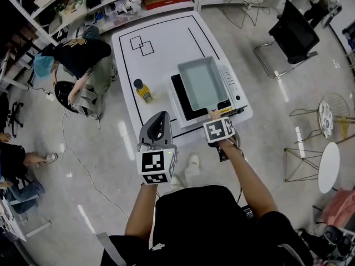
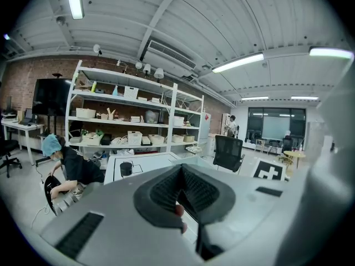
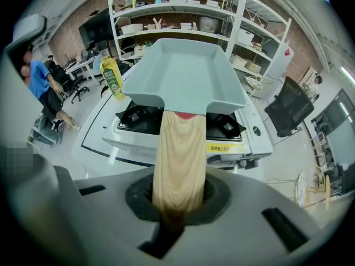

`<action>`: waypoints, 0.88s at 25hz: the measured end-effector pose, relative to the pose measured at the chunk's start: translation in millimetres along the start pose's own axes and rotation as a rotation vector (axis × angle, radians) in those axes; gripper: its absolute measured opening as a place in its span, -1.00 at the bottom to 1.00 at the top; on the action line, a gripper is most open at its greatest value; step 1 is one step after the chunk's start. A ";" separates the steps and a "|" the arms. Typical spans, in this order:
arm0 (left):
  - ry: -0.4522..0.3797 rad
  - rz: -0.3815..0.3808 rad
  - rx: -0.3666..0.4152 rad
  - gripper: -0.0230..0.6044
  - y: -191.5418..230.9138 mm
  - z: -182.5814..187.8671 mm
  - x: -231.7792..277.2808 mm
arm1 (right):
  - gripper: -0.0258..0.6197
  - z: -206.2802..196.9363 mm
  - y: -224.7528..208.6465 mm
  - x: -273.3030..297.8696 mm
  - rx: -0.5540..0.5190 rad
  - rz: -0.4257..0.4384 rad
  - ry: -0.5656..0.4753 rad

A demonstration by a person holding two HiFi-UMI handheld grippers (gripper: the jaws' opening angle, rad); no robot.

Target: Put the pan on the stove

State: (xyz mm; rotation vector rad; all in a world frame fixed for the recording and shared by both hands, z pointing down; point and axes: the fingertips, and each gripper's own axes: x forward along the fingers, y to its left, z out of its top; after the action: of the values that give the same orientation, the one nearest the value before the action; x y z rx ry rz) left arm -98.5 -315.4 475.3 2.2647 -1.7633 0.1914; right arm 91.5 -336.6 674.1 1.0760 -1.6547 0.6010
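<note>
A pale blue-grey square pan [image 1: 202, 82] with a wooden handle [image 3: 180, 148] lies over the black top of the white tabletop stove [image 1: 236, 90]. Whether it rests on the stove or hangs just above it, I cannot tell. My right gripper [image 1: 215, 118] points steeply down at the table's near edge and is shut on the handle's end. In the right gripper view the pan [image 3: 183, 71] covers the stove's burners [image 3: 133, 121], and the handle runs straight into my right gripper [image 3: 178, 195]. My left gripper [image 1: 158, 127] hangs off the table's near edge, shut and holding nothing, also in its own view [image 2: 183, 195].
A yellow oil bottle [image 1: 143, 91] stands on the white table [image 1: 161, 37] just left of the stove. A person [image 1: 72, 60] crouches at the table's left side. Shelving runs along the far wall, and a black chair [image 1: 294, 29] stands to the right.
</note>
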 end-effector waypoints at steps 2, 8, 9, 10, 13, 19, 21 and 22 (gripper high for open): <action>0.002 0.002 0.002 -0.90 0.4 -1.0 0.0 | -0.88 -0.1 0.1 0.4 -0.001 -0.002 0.004; 0.006 0.005 0.013 -0.90 1.5 -5.9 0.4 | -0.88 -1.3 0.3 2.2 -0.002 -0.004 0.021; 0.006 0.005 0.012 -0.90 2.3 -6.5 0.0 | -0.88 -1.0 1.0 2.3 -0.002 -0.004 0.023; 0.007 0.005 0.011 -0.90 2.9 -7.0 -0.4 | -0.88 -0.8 1.7 2.2 -0.003 -0.001 0.025; 0.008 0.004 0.011 -0.90 2.9 -7.2 -1.4 | -0.87 -0.7 2.3 0.9 -0.005 0.006 0.029; 0.007 0.002 0.011 -0.90 0.8 -8.3 -1.6 | -0.87 -0.9 1.6 -0.7 -0.014 0.003 0.026; 0.006 0.000 0.012 -0.90 0.3 -8.2 -2.3 | -0.87 -0.9 2.4 -2.0 -0.015 0.004 0.024; 0.005 -0.001 0.012 -0.90 0.2 -8.0 -2.8 | -0.87 -0.7 2.8 -2.7 -0.015 0.004 0.022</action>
State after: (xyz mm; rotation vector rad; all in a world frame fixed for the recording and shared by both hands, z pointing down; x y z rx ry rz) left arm -99.0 -310.6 482.2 2.2711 -1.7637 0.2087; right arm 89.6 -333.7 672.2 1.0518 -1.6399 0.6003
